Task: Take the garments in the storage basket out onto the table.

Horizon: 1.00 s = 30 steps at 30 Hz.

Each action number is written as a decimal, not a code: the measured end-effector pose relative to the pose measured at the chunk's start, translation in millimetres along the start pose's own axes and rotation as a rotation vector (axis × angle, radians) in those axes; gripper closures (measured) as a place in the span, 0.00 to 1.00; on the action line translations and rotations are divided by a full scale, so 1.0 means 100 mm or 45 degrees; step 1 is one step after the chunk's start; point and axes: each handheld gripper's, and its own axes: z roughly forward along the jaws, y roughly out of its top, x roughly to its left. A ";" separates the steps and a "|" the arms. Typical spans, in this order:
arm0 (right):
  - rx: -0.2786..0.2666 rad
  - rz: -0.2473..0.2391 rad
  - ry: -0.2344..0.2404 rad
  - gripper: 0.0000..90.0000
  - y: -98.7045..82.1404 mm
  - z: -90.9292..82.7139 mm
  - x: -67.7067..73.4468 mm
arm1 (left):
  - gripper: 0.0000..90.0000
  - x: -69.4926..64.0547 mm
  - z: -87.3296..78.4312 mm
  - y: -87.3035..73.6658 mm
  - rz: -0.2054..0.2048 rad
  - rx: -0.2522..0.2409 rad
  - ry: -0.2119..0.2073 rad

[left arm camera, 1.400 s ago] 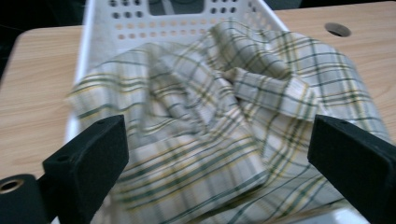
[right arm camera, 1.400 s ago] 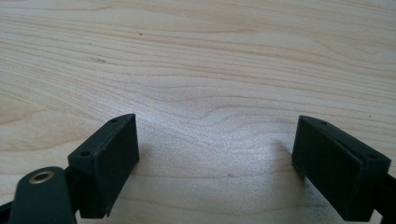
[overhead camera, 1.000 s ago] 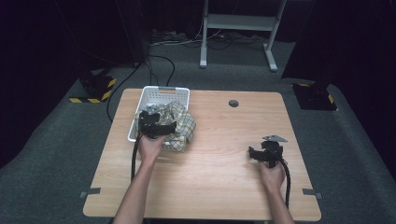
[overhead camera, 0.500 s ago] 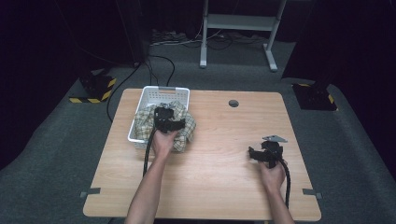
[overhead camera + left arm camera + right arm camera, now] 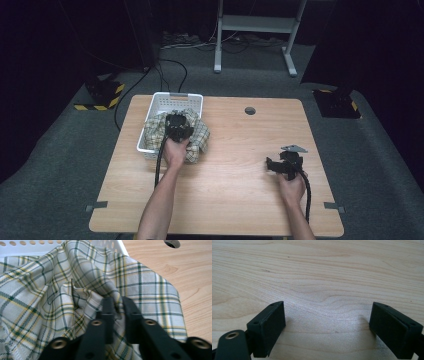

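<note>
A plaid cloth [image 5: 201, 138] in cream, green and yellow spills out of a white perforated basket [image 5: 172, 98] onto the table at the left. My left gripper [image 5: 177, 126] rests on top of the cloth heap. In the left gripper view its jaws have just been closing and now pinch a raised fold of the cloth [image 5: 75, 277]; left gripper [image 5: 117, 303] is shut on that fold. My right gripper [image 5: 273, 165] sits low over bare wood at the right, jaws wide apart with nothing between them; right gripper [image 5: 327, 317] faces only wood grain.
The wooden table [image 5: 235, 200] has a round cable hole [image 5: 250, 110] near its far edge. The basket's rim [image 5: 30, 245] lies just behind the cloth. Cables trail from both grippers toward the near edge. Dark carpet surrounds the table.
My left hand has slid right from the basket's left side onto the cloth heap, and its jaws have closed on a fold. The right hand has stayed put.
</note>
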 end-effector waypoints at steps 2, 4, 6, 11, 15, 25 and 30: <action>0.000 0.000 0.000 0.14 0.00 0.00 0.00 | 0.97 0.00 -0.01 0.00 0.008 0.001 -0.001; 0.000 0.000 0.000 0.14 0.00 0.00 0.00 | 0.98 0.01 -0.03 0.00 0.007 -0.006 -0.009; 0.000 0.000 0.000 0.14 0.00 0.00 0.00 | 0.98 0.02 -0.08 0.01 0.015 -0.027 -0.016; 0.000 0.000 0.000 0.14 0.00 0.00 0.00 | 0.98 0.03 -0.24 0.06 0.029 -0.082 -0.062; 0.000 0.000 0.000 0.14 0.00 0.00 0.00 | 0.98 0.03 -0.35 0.09 0.063 -0.118 -0.087; 0.000 -0.002 0.000 0.14 0.00 0.00 0.00 | 0.98 0.04 -0.77 0.21 0.102 -0.246 -0.141; 0.000 -0.002 0.000 0.14 0.00 0.00 0.00 | 0.98 -0.06 -0.93 0.30 0.147 -0.295 -0.160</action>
